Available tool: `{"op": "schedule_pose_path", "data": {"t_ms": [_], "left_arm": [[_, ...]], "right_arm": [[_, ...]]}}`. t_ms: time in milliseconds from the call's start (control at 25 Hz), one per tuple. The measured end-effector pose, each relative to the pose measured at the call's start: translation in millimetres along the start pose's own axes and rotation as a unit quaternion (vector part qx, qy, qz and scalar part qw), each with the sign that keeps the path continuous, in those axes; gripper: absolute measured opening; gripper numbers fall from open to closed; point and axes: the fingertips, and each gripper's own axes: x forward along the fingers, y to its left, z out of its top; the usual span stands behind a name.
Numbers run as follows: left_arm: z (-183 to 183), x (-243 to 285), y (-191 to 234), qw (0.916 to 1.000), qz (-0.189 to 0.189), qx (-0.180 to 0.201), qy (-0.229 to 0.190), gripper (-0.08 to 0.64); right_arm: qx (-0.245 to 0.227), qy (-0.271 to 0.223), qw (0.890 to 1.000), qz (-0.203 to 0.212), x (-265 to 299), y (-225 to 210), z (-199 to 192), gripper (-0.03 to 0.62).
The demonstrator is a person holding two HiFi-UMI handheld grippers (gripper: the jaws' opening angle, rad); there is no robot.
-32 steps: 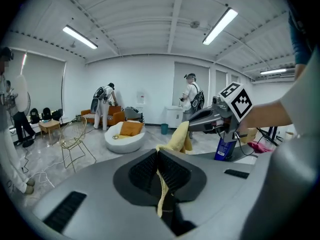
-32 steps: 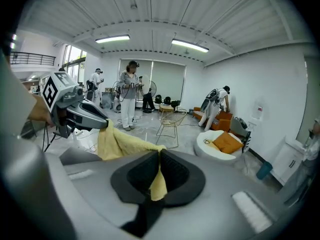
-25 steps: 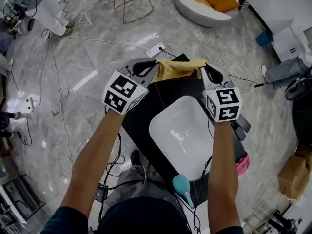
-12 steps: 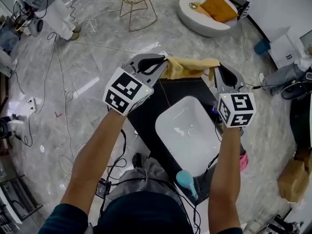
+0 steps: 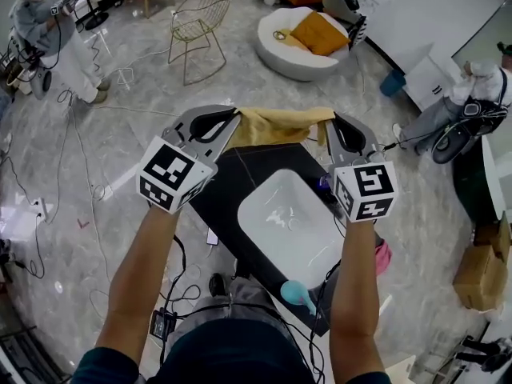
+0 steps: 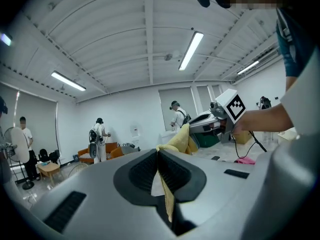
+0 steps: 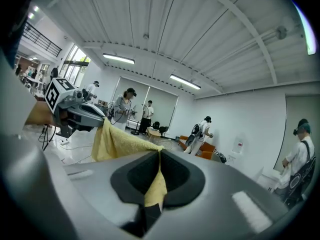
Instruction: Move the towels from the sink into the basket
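White sink (image 5: 288, 226) sits in a black counter (image 5: 236, 178). The yellow towel (image 5: 276, 125) hangs stretched out just past the sink's far edge, with the left gripper (image 5: 234, 120) and right gripper (image 5: 330, 128) each pinched tight on one end.

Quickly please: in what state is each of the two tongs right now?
Left tongs: closed, holding one end of the yellow towel.
Right tongs: closed, holding the other end of it.
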Motion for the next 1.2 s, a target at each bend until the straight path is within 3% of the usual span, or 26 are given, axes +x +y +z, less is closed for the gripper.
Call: {"op": "schedule_pose_path", "data": {"t_ms": [600,960,1200], "left_arm": [[82,-78,-46,0.9970,-0.024,0.033,-0.066,0.014],[109,-106,-83,0.9930,-0.053,0.052,-0.092,0.014],[129,-96,-124,0.9875,-0.091,0.066,-0.110,0.014]], "right_arm": [[-0.019,-0.021,0.999,-0.043,-112,31,70,0.021],[-0.017,-0.016,0.997,-0.075,-175,44,78,0.021],[-0.017,-0.011,0.993,-0.112,-230,34,74,0.021]]}}
